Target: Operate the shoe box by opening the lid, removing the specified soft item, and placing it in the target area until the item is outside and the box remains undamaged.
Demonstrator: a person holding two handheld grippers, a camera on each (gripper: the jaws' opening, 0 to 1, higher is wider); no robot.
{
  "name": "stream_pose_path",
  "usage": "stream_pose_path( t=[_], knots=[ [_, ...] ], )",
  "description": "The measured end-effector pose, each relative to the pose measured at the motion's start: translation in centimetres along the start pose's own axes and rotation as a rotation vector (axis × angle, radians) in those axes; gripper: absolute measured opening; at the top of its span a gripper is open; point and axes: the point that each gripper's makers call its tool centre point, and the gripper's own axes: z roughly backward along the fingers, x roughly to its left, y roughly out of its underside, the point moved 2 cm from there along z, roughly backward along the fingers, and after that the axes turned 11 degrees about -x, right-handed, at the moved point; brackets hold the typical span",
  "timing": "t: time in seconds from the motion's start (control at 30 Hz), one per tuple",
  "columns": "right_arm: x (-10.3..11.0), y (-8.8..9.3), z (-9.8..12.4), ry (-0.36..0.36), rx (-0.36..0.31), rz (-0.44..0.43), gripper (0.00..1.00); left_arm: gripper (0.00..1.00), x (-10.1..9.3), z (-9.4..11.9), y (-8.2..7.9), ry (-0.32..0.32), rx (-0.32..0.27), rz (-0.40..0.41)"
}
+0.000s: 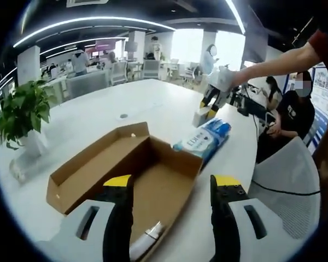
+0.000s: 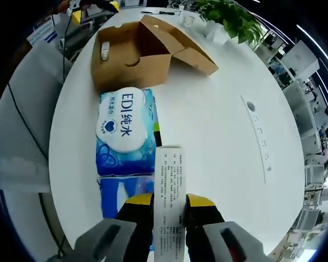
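The left hand-held gripper (image 1: 172,188) hangs with its yellow-tipped jaws spread apart over the open cardboard shoe box (image 1: 126,164), pinching nothing. The box sits on the white table (image 1: 87,117) with its lid (image 1: 95,158) folded back flat; a small silvery object lies inside near the bottom of the left gripper view, too blurred to name. Just beside the box's far corner lies a blue pack of wet wipes (image 1: 205,139), outside the box and resting on the table. Further along, the right hand-held gripper (image 1: 210,101) is held by an outstretched arm (image 1: 273,63). A potted plant (image 1: 22,114) stands near the table's edge.

In the right gripper view, the right hand-held gripper (image 2: 168,204) has its jaws pressed together on a narrow white printed box (image 2: 169,191), held above the table. The wet wipes (image 2: 124,134) lie just beyond it, their top end touching the shoe box (image 2: 134,54).
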Motion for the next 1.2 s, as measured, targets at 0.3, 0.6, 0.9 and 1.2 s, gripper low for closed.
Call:
stream_pose_path(
  t=[0.3, 0.6, 0.9, 1.2],
  knots=[
    [-0.2, 1.8, -1.1, -0.027, 0.016, -0.003, 0.17, 0.57, 0.1, -0.1, 0.1, -0.008, 0.018, -0.005],
    [-0.2, 2.5, -2.2, -0.06, 0.019, 0.012, 0.17, 0.57, 0.0, -0.3, 0.3, -0.017, 0.035, -0.008],
    [-0.2, 2.7, -3.1, -0.082, 0.026, 0.039, 0.17, 0.57, 0.1, -0.4, 0.5, -0.031, 0.043, -0.005],
    [-0.3, 3.3, -3.6, -0.099, 0.039, 0.053, 0.17, 0.57, 0.1, -0.2, 1.7, -0.039, 0.065, 0.005]
  ],
)
